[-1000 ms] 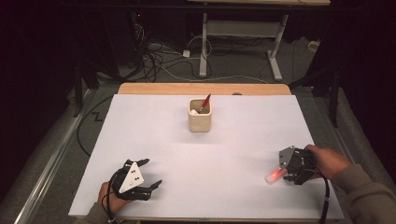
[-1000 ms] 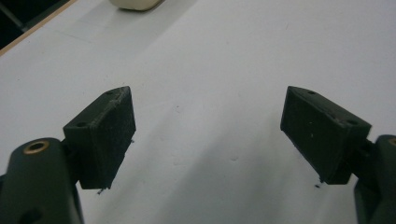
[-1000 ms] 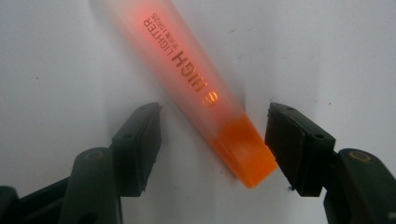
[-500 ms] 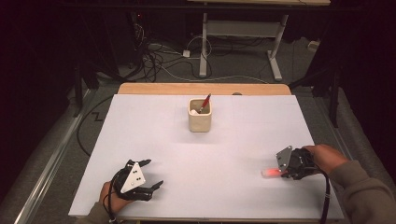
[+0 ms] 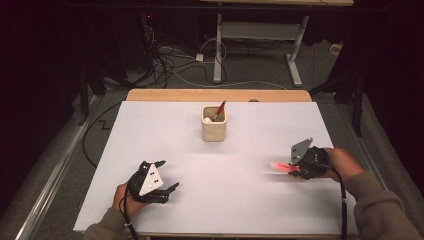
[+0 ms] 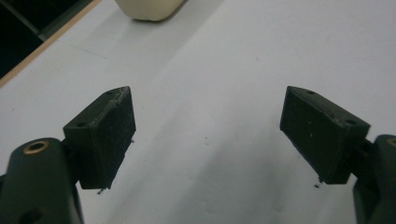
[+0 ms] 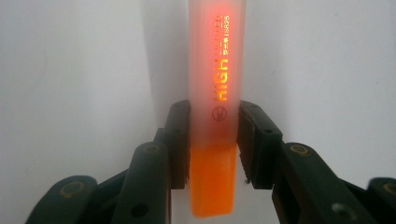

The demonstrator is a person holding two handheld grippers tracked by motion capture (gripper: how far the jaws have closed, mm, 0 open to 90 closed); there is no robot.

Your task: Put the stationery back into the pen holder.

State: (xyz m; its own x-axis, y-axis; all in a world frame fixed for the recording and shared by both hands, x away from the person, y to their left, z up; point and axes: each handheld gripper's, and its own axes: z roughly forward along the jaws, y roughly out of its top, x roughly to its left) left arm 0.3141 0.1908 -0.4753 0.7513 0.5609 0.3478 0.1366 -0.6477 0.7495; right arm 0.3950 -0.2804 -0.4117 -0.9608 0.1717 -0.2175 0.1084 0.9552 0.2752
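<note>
Right gripper [image 7: 212, 140], jaws clamped on an orange highlighter [image 7: 215, 93] at lower right of the high view above the white table [image 5: 240, 200]; left gripper [image 6: 208, 135] wide, empty; risk: held near its cap end, the highlighter may pivot and miss the cream pen cup [image 5: 214, 125].

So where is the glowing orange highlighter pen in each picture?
High view: the orange plastic highlighter pen sits at the right, sticking out leftward from the right tongs.
Left gripper view: not in it.
Right gripper view: centre, upright, clamped between the black jaws.
Shared landmark: the white table sheet lies under everything.
</note>
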